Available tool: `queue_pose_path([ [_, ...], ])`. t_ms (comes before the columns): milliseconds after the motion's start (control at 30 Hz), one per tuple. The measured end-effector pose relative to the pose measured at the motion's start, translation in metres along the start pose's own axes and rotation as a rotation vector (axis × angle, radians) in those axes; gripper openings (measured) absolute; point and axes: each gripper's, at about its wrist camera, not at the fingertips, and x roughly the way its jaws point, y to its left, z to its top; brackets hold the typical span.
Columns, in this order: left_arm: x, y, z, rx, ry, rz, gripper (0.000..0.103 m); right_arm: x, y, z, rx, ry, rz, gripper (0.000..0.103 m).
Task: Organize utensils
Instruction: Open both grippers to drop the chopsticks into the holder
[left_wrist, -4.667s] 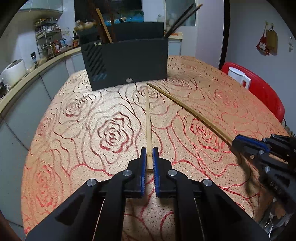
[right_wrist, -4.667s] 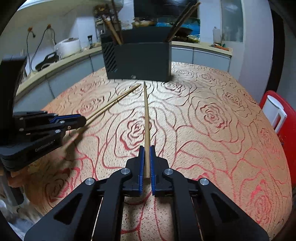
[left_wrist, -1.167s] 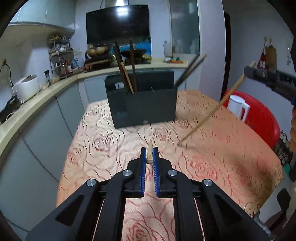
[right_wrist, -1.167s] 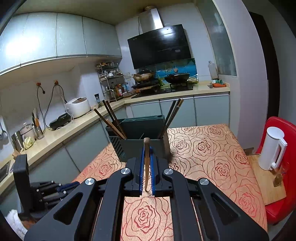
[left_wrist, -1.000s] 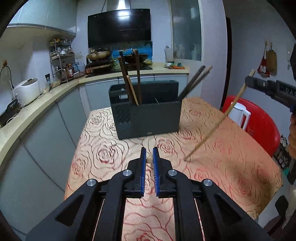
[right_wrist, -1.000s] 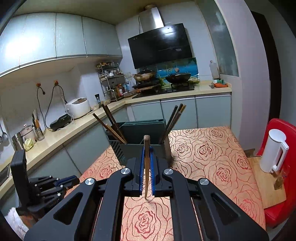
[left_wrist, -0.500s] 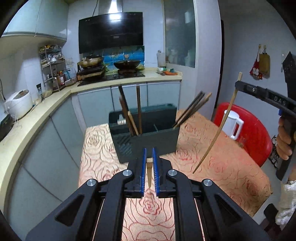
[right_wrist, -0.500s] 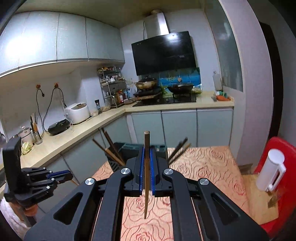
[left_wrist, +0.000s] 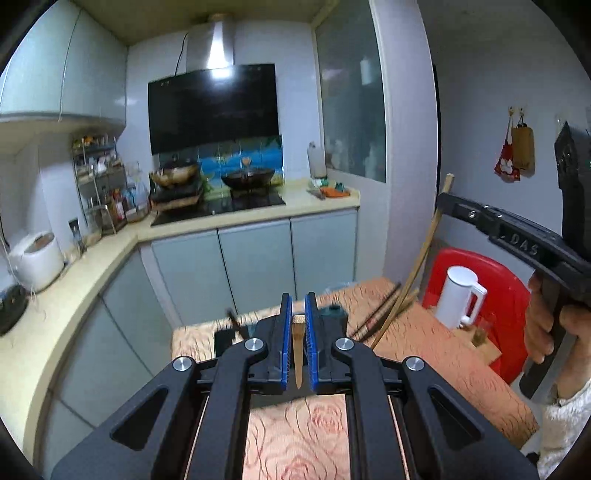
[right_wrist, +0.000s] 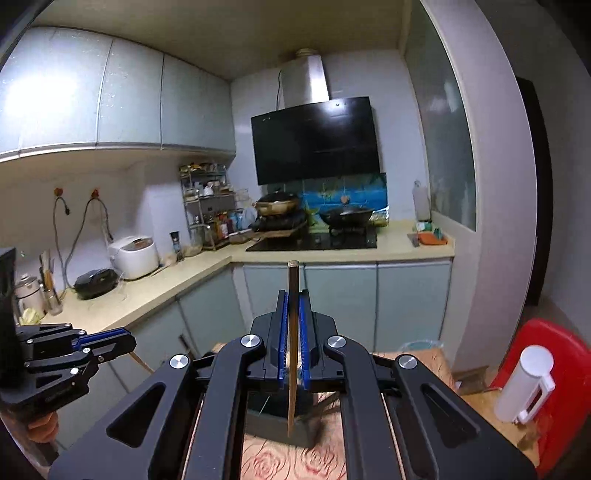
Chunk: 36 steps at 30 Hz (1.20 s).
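Observation:
My left gripper (left_wrist: 297, 301) is shut on a pale bamboo chopstick (left_wrist: 297, 354) that hangs tip down between its blue pads. My right gripper (right_wrist: 293, 295) is shut on a second bamboo chopstick (right_wrist: 292, 332), held nearly upright with its tip over the dark utensil holder (right_wrist: 273, 410). In the left wrist view the holder (left_wrist: 224, 338) is mostly hidden behind my fingers; dark chopsticks (left_wrist: 373, 314) lean out of its right side. There the right gripper (left_wrist: 448, 203) and its chopstick (left_wrist: 421, 258) show high on the right, and the left gripper (right_wrist: 127, 341) shows at the left of the right wrist view.
The rose-patterned tablecloth (left_wrist: 424, 332) lies well below both grippers. A white kettle (left_wrist: 458, 299) stands on a red chair (left_wrist: 495, 269) to the right. A kitchen counter (right_wrist: 155, 288) with a rice cooker (right_wrist: 133, 256) and a stove curves behind the table. A hand (left_wrist: 543, 325) holds the right gripper.
Both grippers have risen with their chopsticks. The holder and table have sunk low in both views, and the chopsticks hang steeper.

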Motion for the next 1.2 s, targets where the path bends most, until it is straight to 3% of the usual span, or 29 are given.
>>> queue_pose_path([
  [200,0.033,-0.012,0.020,0.018,-0.018,0.031,0.007,0.029,0.000,0.007,-0.015,-0.006,-0.021,0.007],
  [400,0.076,-0.009,0.014,-0.003,0.013,0.045,0.007,0.059,-0.003,-0.004,0.002,0.012,-0.009,0.007],
  [700,0.117,0.005,-0.015,-0.024,0.100,0.065,0.007,0.091,-0.003,-0.033,0.022,0.133,0.018,0.007],
  [867,0.120,0.010,-0.019,-0.043,0.104,0.070,0.008,0.104,-0.004,-0.043,0.044,0.203,0.056,0.007],
  [900,0.119,0.011,-0.019,-0.047,0.103,0.069,0.011,0.106,-0.002,-0.044,0.040,0.213,0.058,0.007],
  [967,0.114,0.012,-0.017,-0.059,0.094,0.070,0.028,0.107,-0.001,-0.044,0.031,0.219,0.055,0.010],
  [1000,0.112,0.012,-0.016,-0.065,0.086,0.075,0.046,0.106,0.000,-0.045,0.028,0.222,0.054,0.013],
  [1033,0.109,0.015,-0.015,-0.074,0.076,0.079,0.054,0.105,0.000,-0.045,0.028,0.223,0.051,0.025],
  [1067,0.104,0.017,-0.013,-0.085,0.064,0.081,0.056,0.103,-0.001,-0.045,0.032,0.220,0.045,0.034],
  [1200,0.091,0.024,-0.012,-0.103,0.043,0.083,0.071,0.096,-0.006,-0.043,0.046,0.209,0.035,0.038],
])
